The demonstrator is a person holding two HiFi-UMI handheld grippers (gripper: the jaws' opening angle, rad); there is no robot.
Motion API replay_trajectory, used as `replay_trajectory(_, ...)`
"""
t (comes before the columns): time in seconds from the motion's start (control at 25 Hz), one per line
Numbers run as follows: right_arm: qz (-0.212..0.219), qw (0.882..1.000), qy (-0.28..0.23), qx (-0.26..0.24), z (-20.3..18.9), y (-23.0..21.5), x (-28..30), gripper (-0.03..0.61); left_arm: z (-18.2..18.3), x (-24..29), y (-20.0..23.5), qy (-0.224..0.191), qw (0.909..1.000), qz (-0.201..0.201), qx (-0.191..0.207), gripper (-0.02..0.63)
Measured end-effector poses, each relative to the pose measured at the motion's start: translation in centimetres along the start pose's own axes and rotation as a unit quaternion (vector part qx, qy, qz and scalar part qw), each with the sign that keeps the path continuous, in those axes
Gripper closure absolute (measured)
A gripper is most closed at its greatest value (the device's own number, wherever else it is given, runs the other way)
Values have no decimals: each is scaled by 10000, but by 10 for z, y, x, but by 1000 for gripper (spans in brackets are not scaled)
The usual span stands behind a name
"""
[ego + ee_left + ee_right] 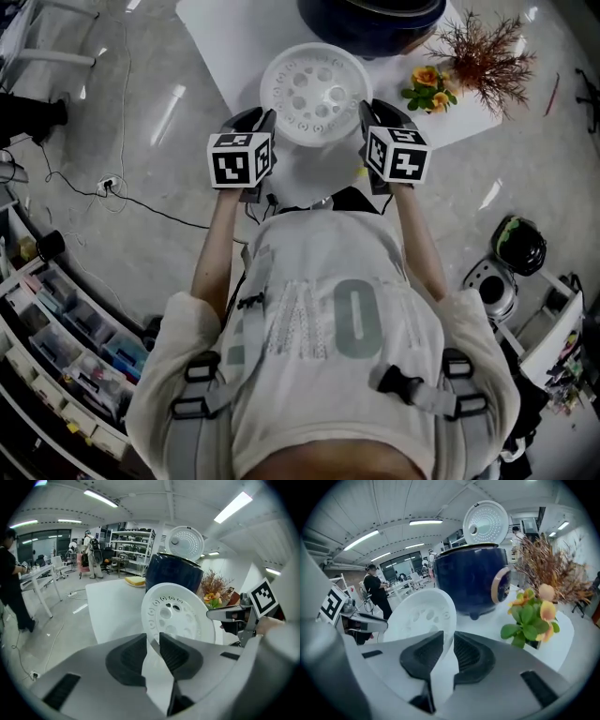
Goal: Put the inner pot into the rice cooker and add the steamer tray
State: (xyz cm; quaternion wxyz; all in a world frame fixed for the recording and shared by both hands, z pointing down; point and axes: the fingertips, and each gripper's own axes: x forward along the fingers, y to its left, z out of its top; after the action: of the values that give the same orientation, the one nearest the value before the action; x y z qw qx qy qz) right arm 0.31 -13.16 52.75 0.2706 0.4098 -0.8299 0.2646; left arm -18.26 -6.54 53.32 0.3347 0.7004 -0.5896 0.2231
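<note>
Steamer tray was clamped by its rim on two sides: left gripper and right gripper each closed on an edge. Tray appeared raised off the table, just in front of the rice cooker, whose lid stood open. Whether the inner pot was already inside could not be confirmed. Judged remaining: seating the tray in the cooker

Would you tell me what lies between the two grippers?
The steamer tray, its rim held by the left gripper and right gripper; the head view shows it.
</note>
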Motion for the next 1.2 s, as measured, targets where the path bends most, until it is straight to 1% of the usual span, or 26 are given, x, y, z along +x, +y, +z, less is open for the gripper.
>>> replay_trajectory(0.2, 255, 9969, -473, -578, 59, 26, 10, 500, 40, -24, 27, -554, 9979, 289, -181, 525)
replay_trajectory(0.36, 345, 9905, -931, -950, 112, 45, 7, 502, 80, -45, 42, -1036, 9934, 481, -141, 526)
replay_trajectory(0.52, 360, 9820, -1502, -1085, 167, 60, -7, 506, 125, -68, 51, -1565, 9855, 652, -10, 528)
replay_trajectory(0.64, 262, 9744, -1933, -1119, 205, 66, -21, 509, 164, -82, 54, -1956, 9775, 776, 143, 529)
replay_trajectory(0.72, 170, 9688, -2160, -1199, 226, 66, -31, 508, 188, -90, 52, -2142, 9730, 811, 278, 529)
replay_trajectory(0.84, 34, 9613, -2410, -1338, 255, 61, -47, 505, 223, -98, 44, -2364, 9671, 802, 494, 529)
replay_trajectory(0.96, -161, 9563, -2600, -1327, 281, 44, -60, 503, 260, -97, 28, -2545, 9613, 735, 764, 529)
replay_trajectory(1.08, -363, 9560, -2663, -1180, 299, 19, -68, 502, 292, -86, 11, -2604, 9583, 597, 1012, 529)
replay_trajectory(1.2, -584, 9583, -2600, -1029, 312, -4, -76, 498, 321, -78, -8, -2578, 9574, 444, 1225, 529)
